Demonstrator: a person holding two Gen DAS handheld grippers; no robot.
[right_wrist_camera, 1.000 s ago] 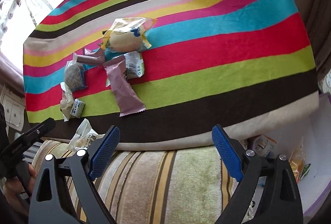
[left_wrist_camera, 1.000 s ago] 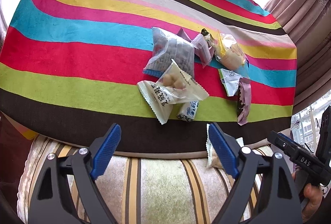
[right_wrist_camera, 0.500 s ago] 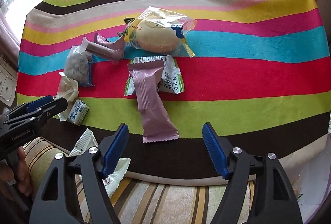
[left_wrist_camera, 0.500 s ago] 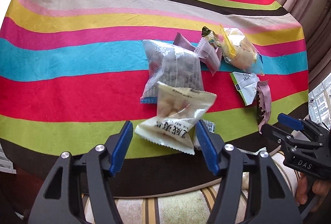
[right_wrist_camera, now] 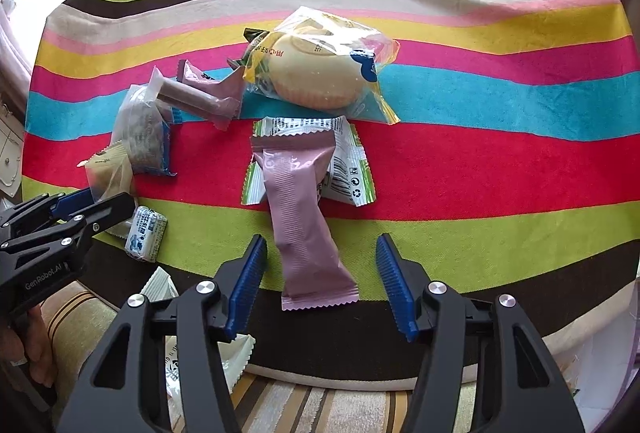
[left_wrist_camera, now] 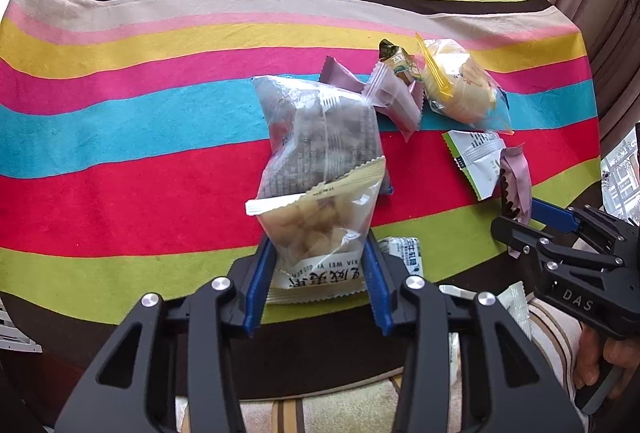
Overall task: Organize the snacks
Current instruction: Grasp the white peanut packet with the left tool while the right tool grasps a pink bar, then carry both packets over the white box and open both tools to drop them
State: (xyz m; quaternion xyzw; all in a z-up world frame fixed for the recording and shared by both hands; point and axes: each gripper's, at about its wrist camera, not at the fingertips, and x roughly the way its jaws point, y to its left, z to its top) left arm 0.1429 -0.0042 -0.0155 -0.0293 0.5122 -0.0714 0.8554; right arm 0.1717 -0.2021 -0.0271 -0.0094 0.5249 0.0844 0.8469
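Both tools are at the pick-up step. Nearest, the left gripper (left_wrist_camera: 318,273) has just been closing, and its blue pads now pinch the cream snack packet (left_wrist_camera: 320,229), which stands tilted up at the near edge of the striped cloth (left_wrist_camera: 120,137). The right gripper (right_wrist_camera: 320,279) has also been narrowing; the mauve wafer bar (right_wrist_camera: 304,217) lies between its jaws, untouched. Beyond the bar sit the green-edged sachet (right_wrist_camera: 352,169) and, farther, the wrapped cake (right_wrist_camera: 316,73). Next, probably: squeeze the bar, then lift both clear.
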